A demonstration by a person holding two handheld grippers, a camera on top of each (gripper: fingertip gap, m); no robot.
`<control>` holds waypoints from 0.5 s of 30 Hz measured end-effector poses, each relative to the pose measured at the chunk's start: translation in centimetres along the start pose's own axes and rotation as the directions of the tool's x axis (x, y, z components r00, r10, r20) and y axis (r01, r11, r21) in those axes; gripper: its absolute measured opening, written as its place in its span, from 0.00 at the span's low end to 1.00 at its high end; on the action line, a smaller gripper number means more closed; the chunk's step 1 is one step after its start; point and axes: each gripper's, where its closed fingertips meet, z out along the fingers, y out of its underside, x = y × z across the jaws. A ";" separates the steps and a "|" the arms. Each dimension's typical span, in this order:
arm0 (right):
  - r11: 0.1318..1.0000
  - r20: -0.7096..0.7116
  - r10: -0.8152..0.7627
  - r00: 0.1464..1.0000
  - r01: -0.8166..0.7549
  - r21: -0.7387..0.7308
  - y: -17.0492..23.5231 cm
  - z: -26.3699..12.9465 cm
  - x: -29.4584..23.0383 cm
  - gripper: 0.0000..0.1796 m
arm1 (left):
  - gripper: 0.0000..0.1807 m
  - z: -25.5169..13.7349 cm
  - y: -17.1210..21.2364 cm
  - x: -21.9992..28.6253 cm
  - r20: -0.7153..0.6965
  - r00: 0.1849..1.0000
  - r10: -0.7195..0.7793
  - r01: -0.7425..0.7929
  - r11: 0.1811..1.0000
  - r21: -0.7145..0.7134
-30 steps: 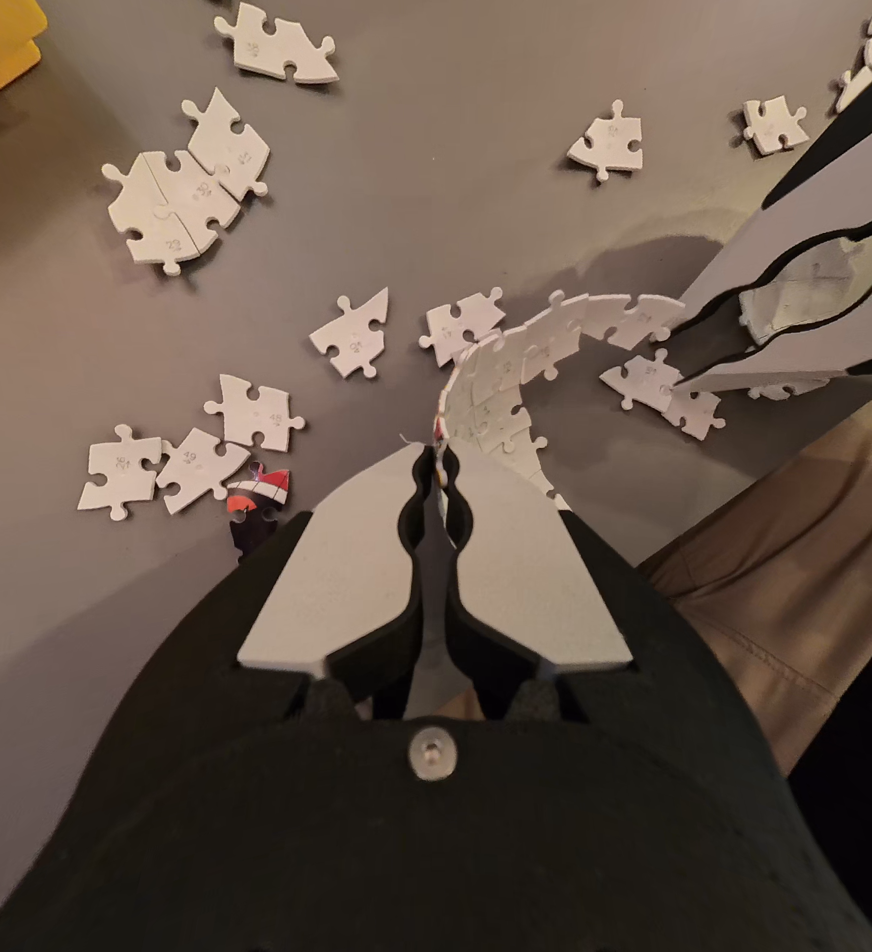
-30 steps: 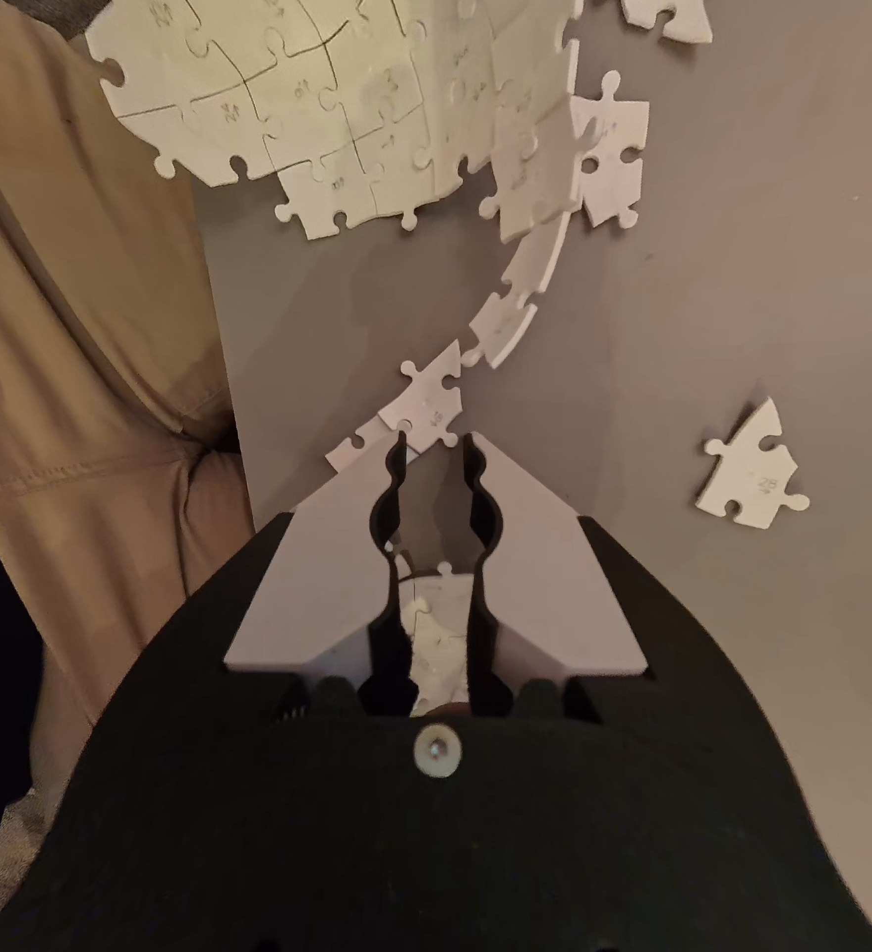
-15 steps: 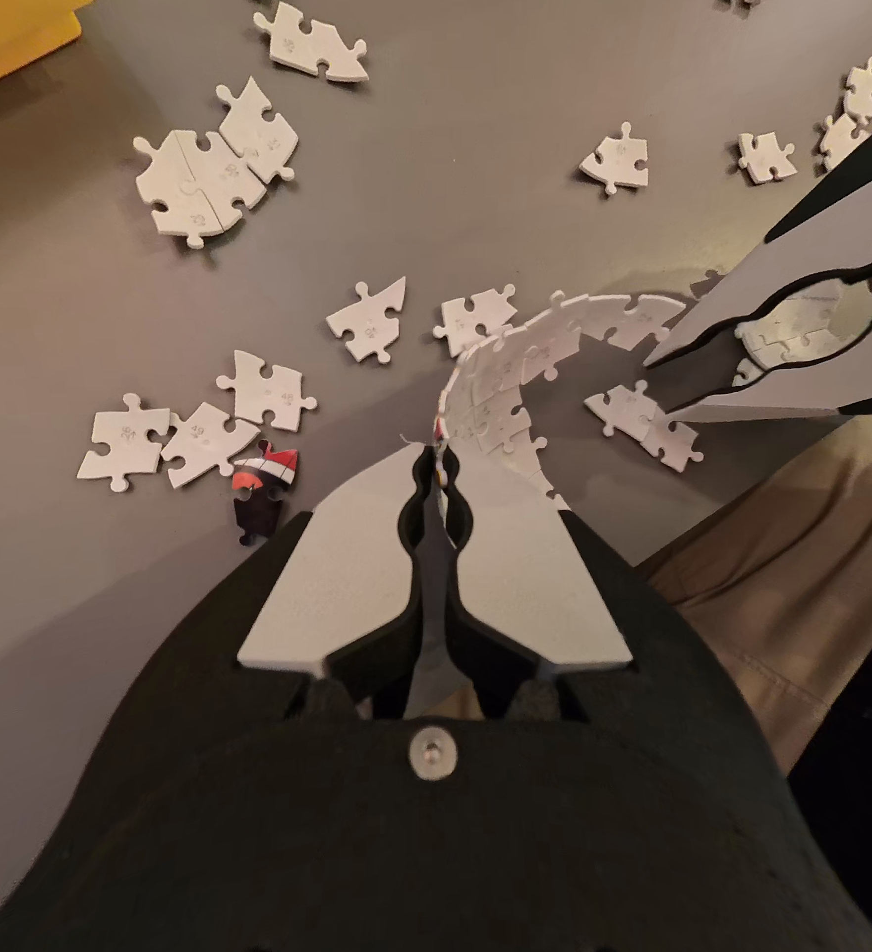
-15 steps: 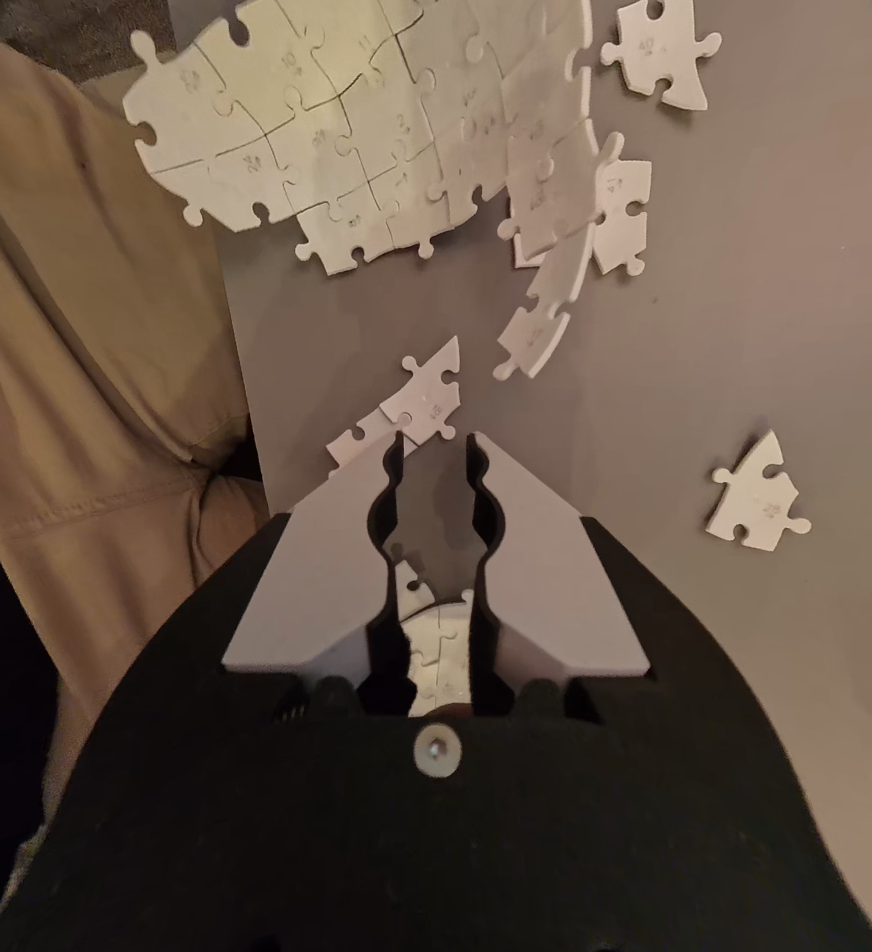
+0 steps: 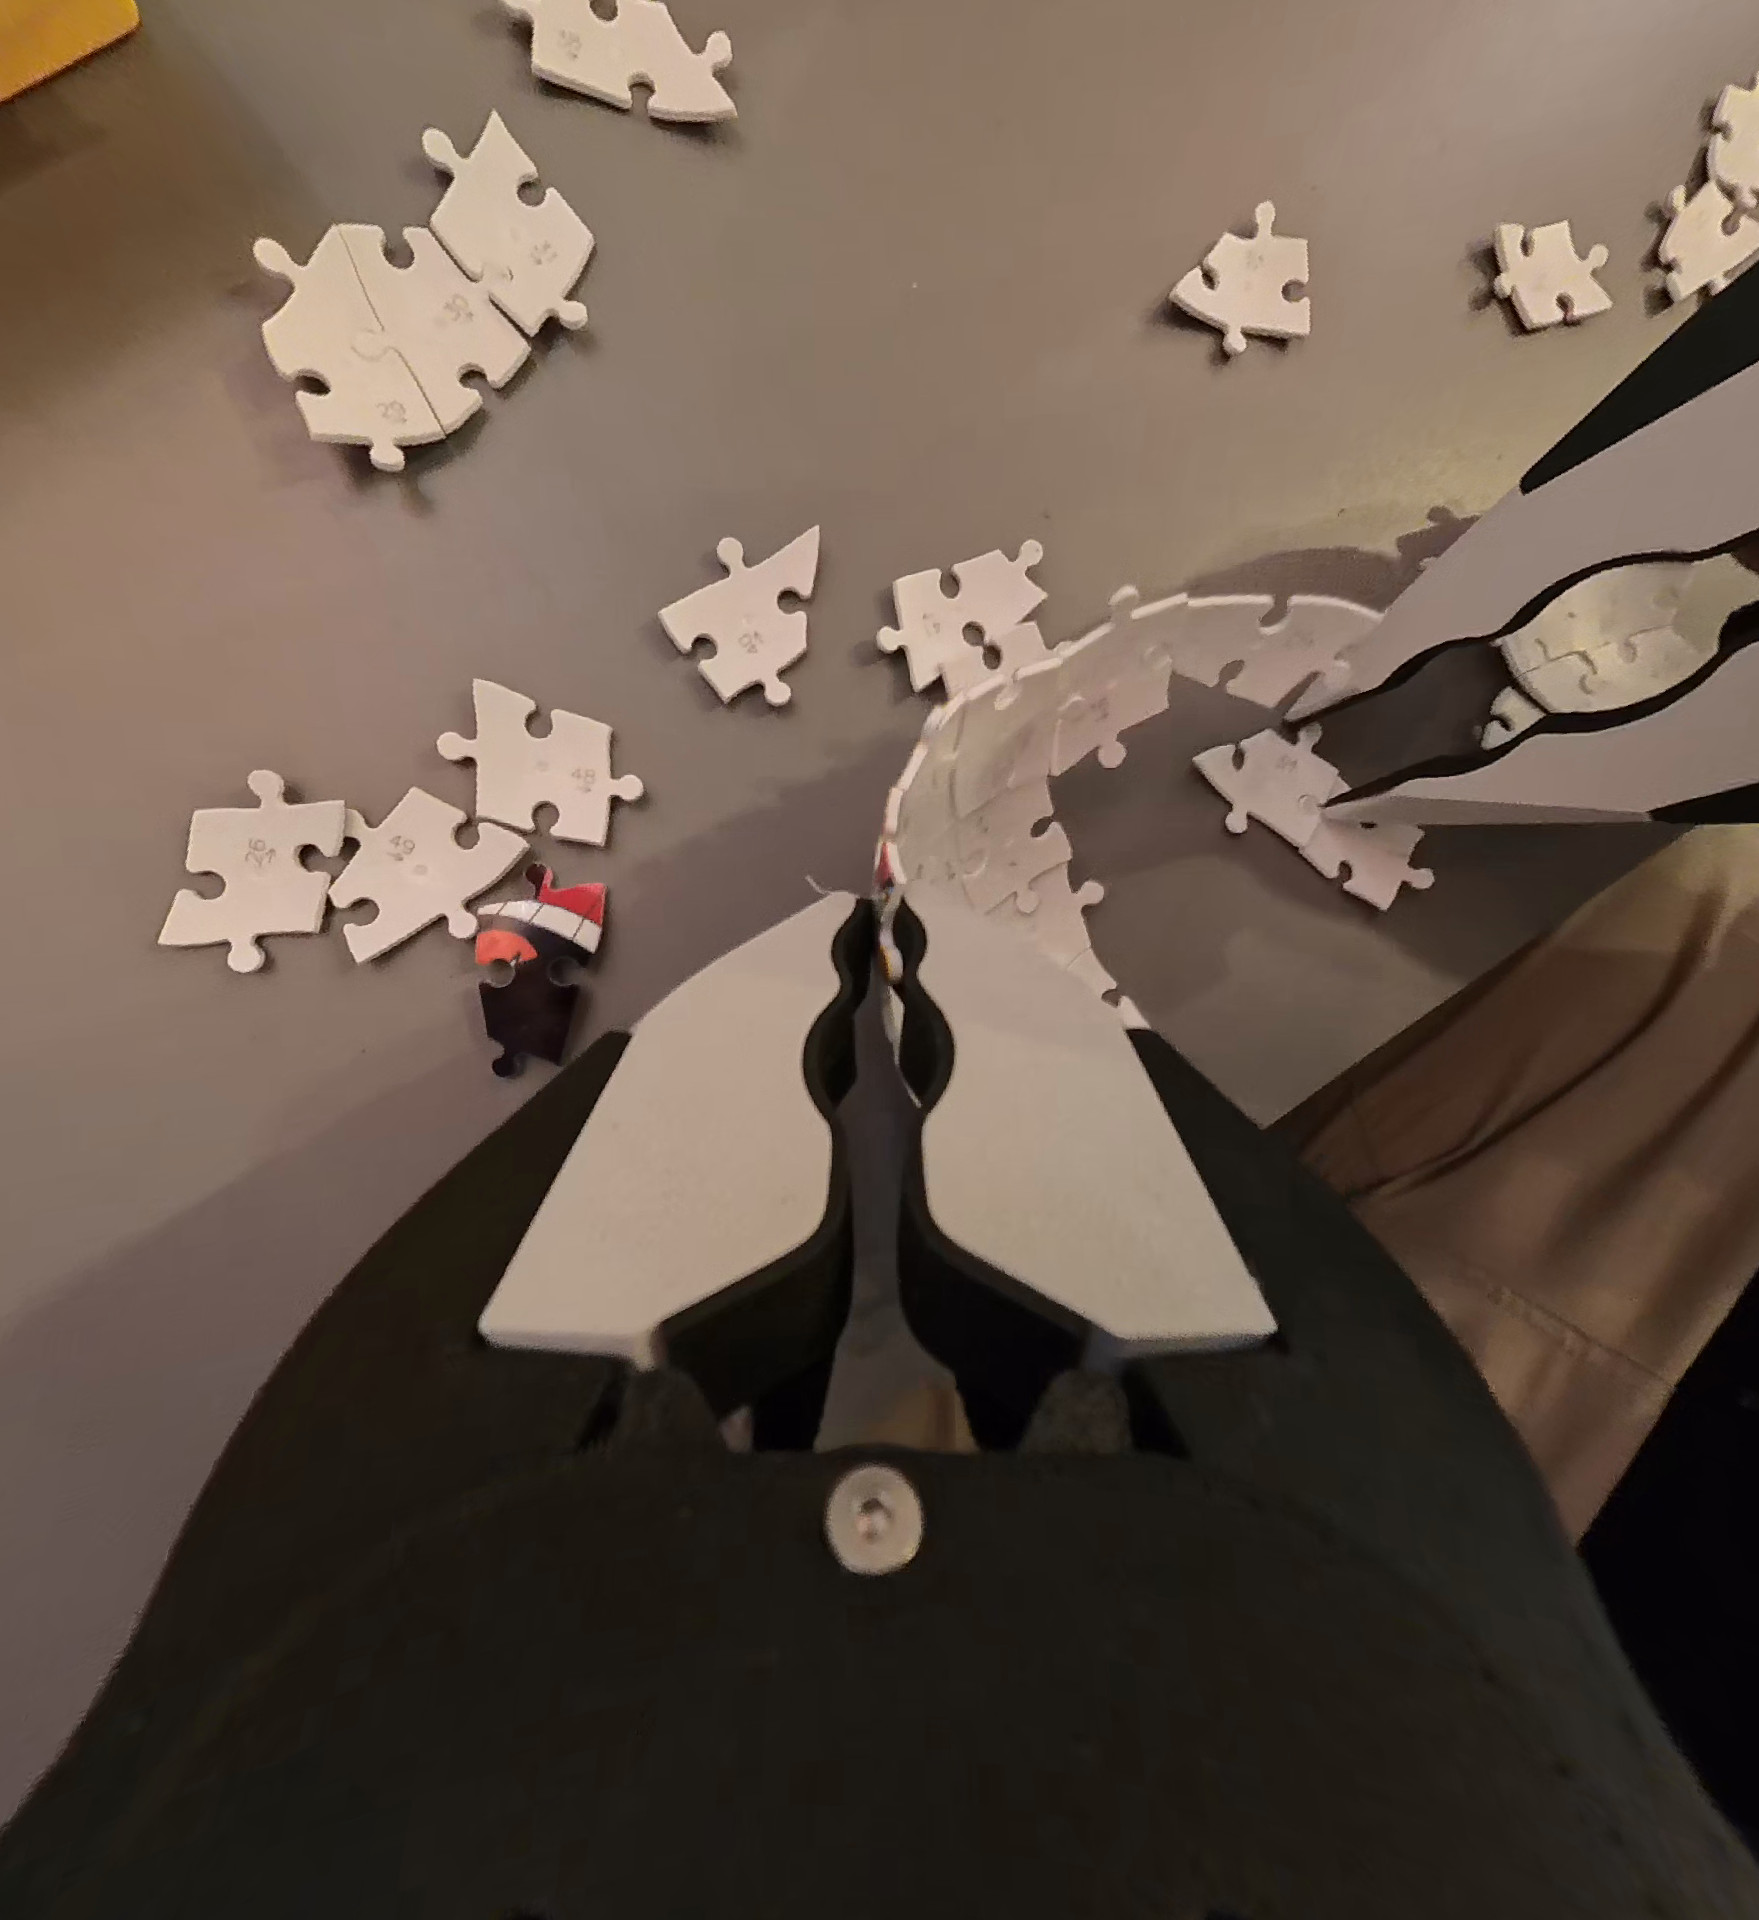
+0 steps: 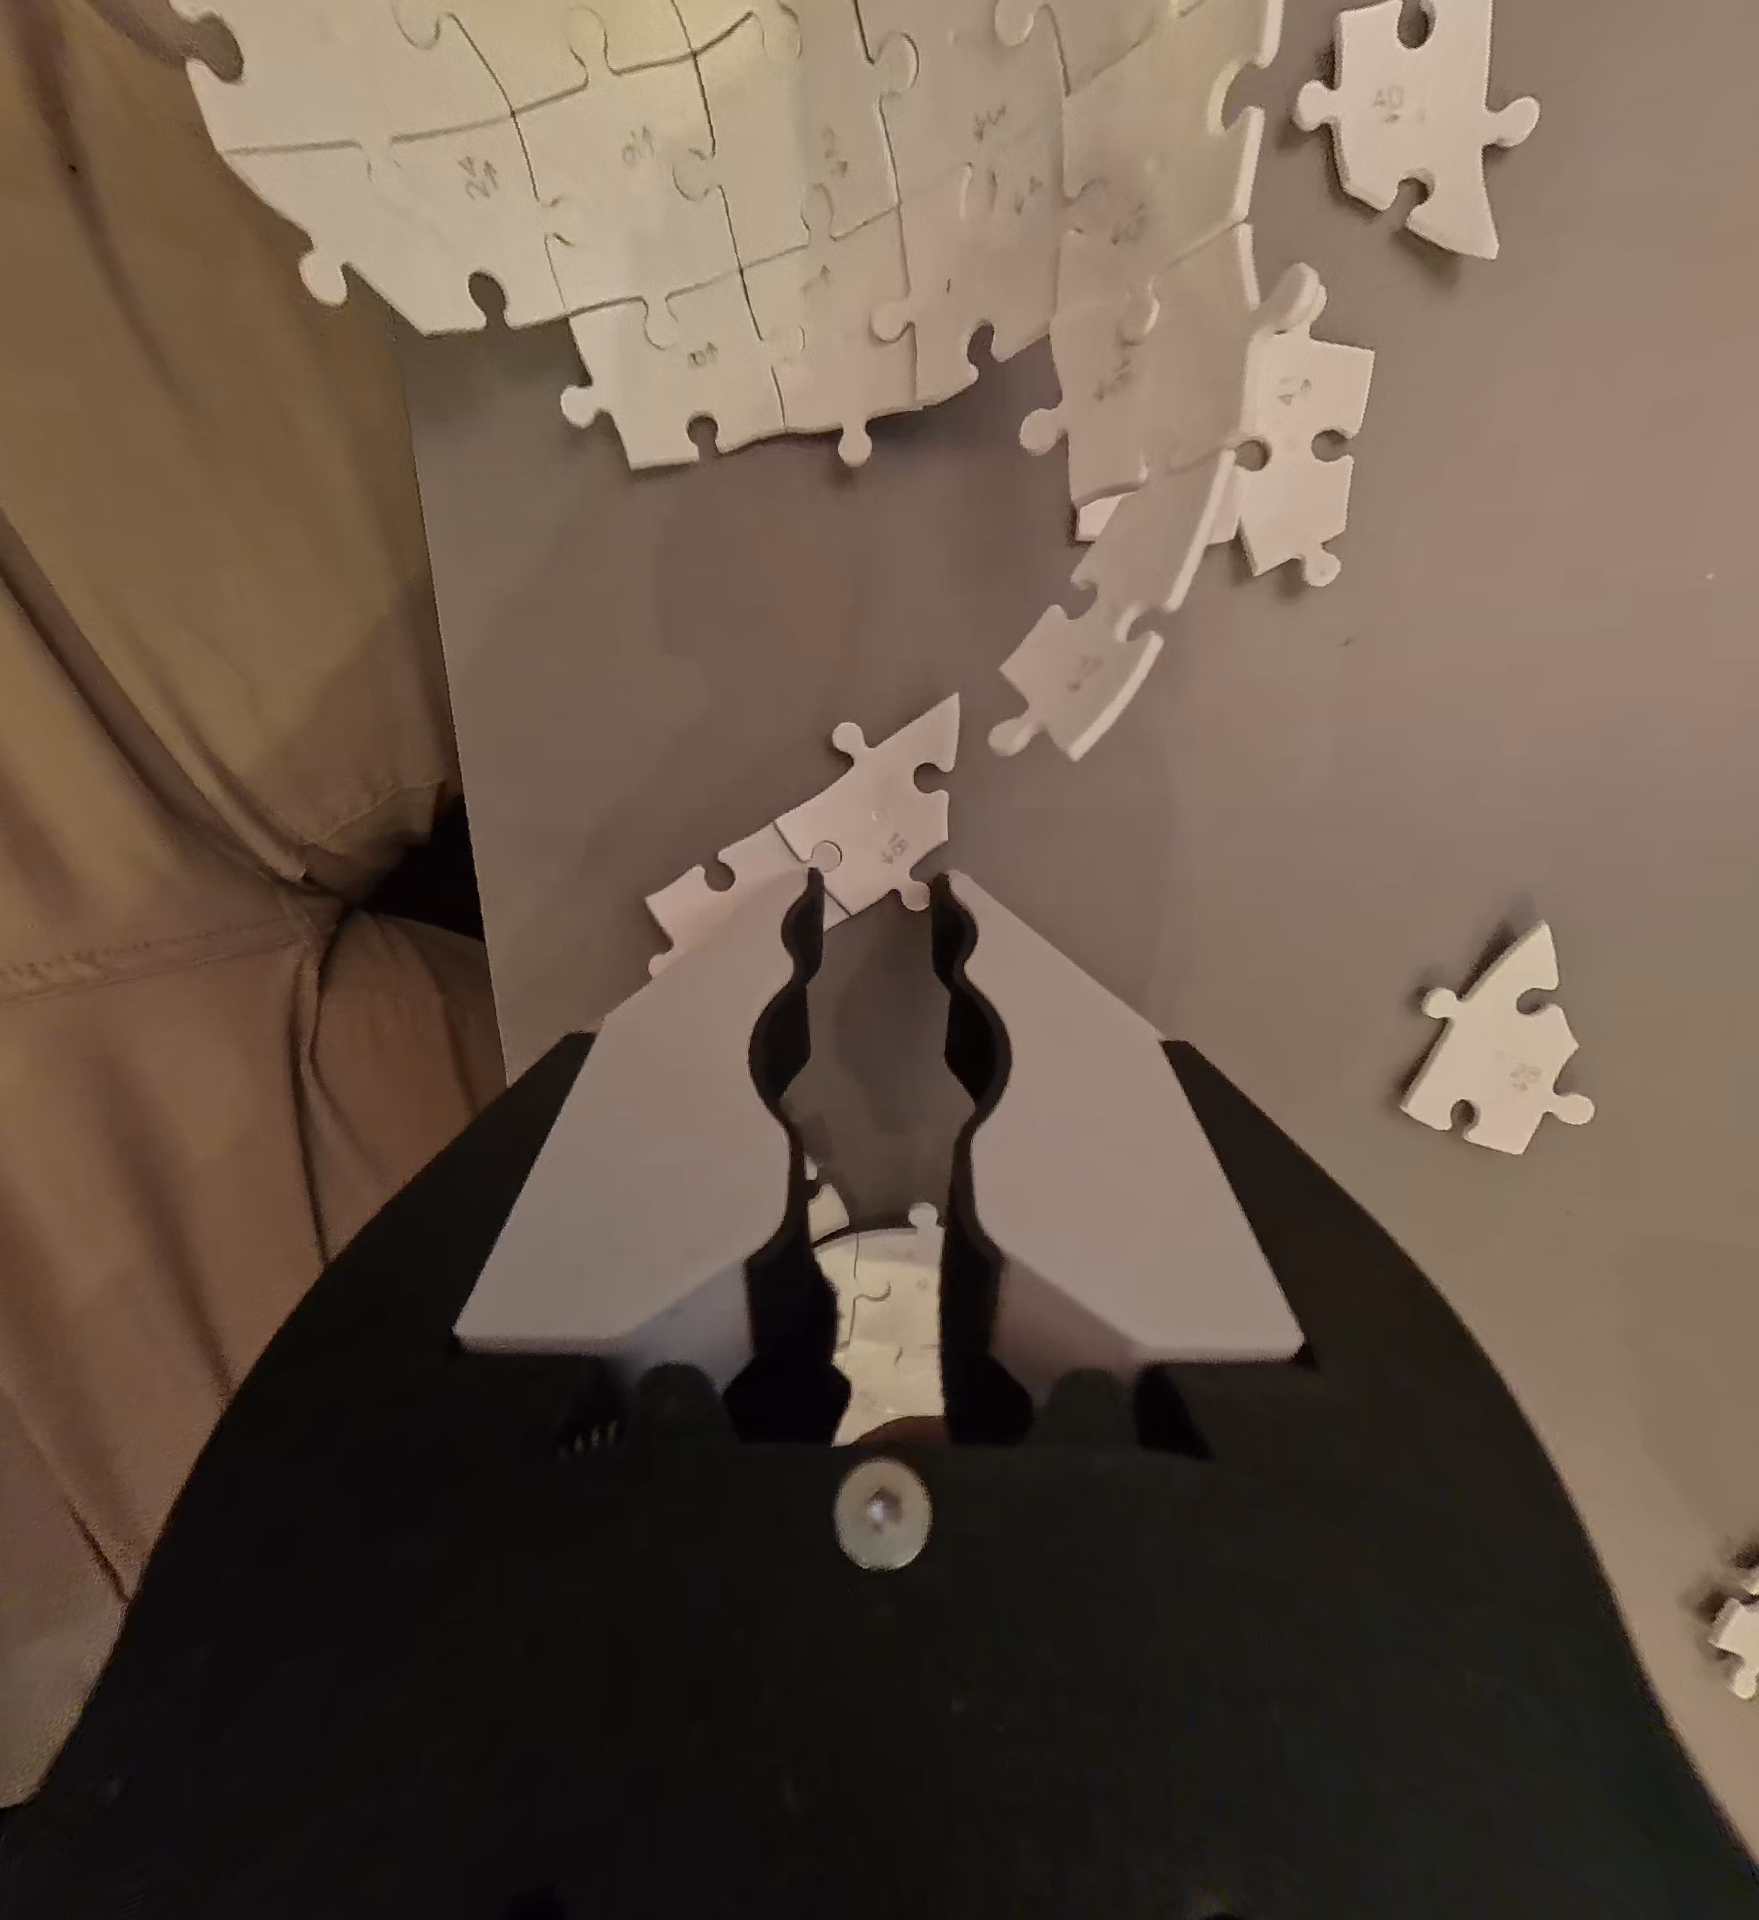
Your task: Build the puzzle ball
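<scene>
Left wrist view shows the left claw (image 5: 880, 914) pinched tight on the edge of the curved puzzle shell (image 5: 1020, 769), which arcs up off the grey desk (image 5: 958, 364) toward the right claw (image 5: 1306, 758), whose tips sit parted just over a joined pair of pieces (image 5: 1311, 821). Only this view takes in the scatter of blank pieces to the left, a face-up printed piece (image 5: 540, 971) in red and dark blue, and a yellow corner (image 5: 13, 62) at top left. Right wrist view shows the right claw (image 6: 875, 883) narrowly parted with nothing gripped at its tips, the joined pair (image 6: 854, 831) right at them, the shell's (image 6: 750, 208) numbered inner face above, and tan trousers (image 6: 127, 727) at the desk's edge.
</scene>
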 end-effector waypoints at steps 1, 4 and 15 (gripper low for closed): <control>1.000 -0.006 -0.011 1.000 0.011 -0.001 0.0 0.0 0.0 0.10 | 0.01 -0.1 0.0 -0.1 0.009 1.000 0.012 -0.012 1.000 -0.016; 0.998 -0.020 -0.057 0.998 0.056 -0.008 0.0 -0.1 0.0 0.08 | 0.01 -0.3 0.0 -0.5 0.034 0.998 0.062 -0.059 0.995 -0.079; 0.986 -0.057 -0.165 0.985 0.164 -0.017 -0.4 0.0 -0.3 0.08 | 0.01 -0.3 -0.6 -1.4 0.071 0.966 0.249 -0.213 0.920 -0.329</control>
